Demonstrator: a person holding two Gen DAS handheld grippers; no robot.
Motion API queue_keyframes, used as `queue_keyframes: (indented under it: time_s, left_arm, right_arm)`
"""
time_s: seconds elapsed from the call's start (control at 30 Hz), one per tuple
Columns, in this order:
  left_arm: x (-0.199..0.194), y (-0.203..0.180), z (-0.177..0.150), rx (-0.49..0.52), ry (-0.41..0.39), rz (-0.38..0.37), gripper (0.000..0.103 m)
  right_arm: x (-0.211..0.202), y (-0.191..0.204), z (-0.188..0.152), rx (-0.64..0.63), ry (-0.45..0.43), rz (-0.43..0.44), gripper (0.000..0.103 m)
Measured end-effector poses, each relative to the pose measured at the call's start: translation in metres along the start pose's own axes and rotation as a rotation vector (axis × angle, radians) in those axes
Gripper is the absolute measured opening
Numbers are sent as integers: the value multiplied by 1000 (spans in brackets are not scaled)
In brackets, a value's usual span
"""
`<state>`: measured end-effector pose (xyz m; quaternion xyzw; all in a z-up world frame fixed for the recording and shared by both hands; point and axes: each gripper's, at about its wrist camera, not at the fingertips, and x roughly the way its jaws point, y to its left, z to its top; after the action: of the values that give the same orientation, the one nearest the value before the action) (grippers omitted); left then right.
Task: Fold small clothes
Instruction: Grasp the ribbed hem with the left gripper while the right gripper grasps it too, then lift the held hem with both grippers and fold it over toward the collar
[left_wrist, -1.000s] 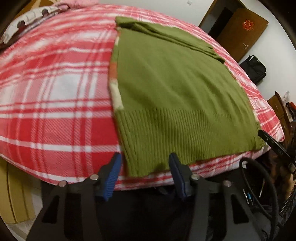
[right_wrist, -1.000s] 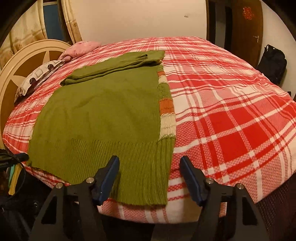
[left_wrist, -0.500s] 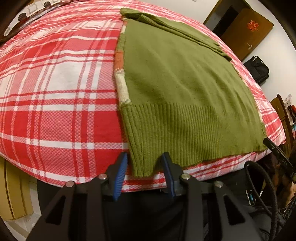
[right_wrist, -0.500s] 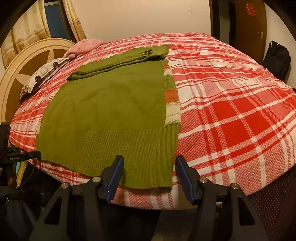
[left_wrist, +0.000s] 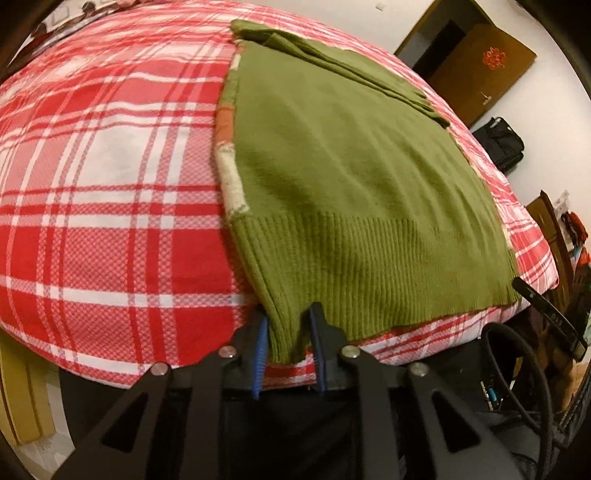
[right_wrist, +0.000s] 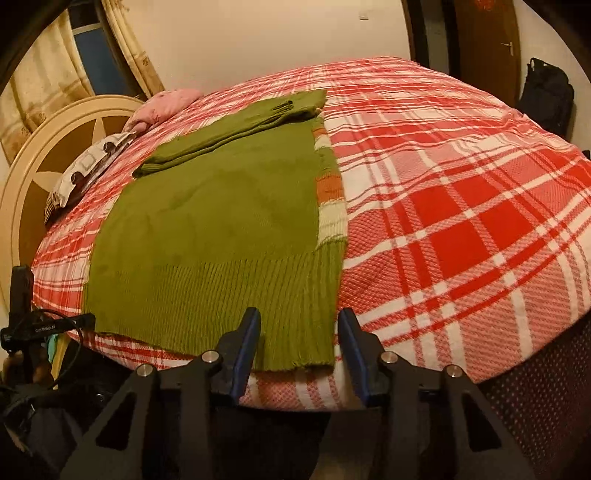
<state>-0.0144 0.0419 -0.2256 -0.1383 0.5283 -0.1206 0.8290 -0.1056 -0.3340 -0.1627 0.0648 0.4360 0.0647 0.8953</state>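
Note:
A green knit sweater (left_wrist: 347, 177) lies flat on a bed with a red and white plaid blanket (left_wrist: 110, 177), its sleeves folded across the far end. It also shows in the right wrist view (right_wrist: 221, 229). My left gripper (left_wrist: 286, 332) has its blue pads closed in on the sweater's ribbed hem corner at the bed's near edge, the fabric bunched between them. My right gripper (right_wrist: 297, 334) is open, its pads either side of the hem's other corner (right_wrist: 306, 354), not pinching it.
A cream headboard (right_wrist: 48, 147) and pillows (right_wrist: 92, 166) stand at the left of the right wrist view. A black bag (right_wrist: 546, 96) and a brown door (left_wrist: 480, 62) are by the wall. Cables (left_wrist: 517, 369) hang beside the bed edge.
My left gripper moved forward and closed its pads on the hem corner. My right gripper moved in closer to the other hem corner and narrowed slightly, still open.

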Motion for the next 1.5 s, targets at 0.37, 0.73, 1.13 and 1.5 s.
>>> queue_keyframes:
  time_s: [0.37, 0.73, 1.13, 1.5]
  left_arm:
    - [-57, -15, 6, 119, -260, -82, 8]
    - [-83, -16, 54, 160, -426, -116, 8]
    - [-76, -16, 169, 145, -550, -166, 8]
    - [-26, -3, 246, 97, -507, -152, 8]
  right_arm:
    - [-25, -4, 9, 62, -133, 195, 9]
    - [-47, -14, 60, 163, -277, 390, 9]
    - [-30, -11, 169, 191, -393, 395, 9]
    - [33, -22, 270, 213, -349, 368, 4]
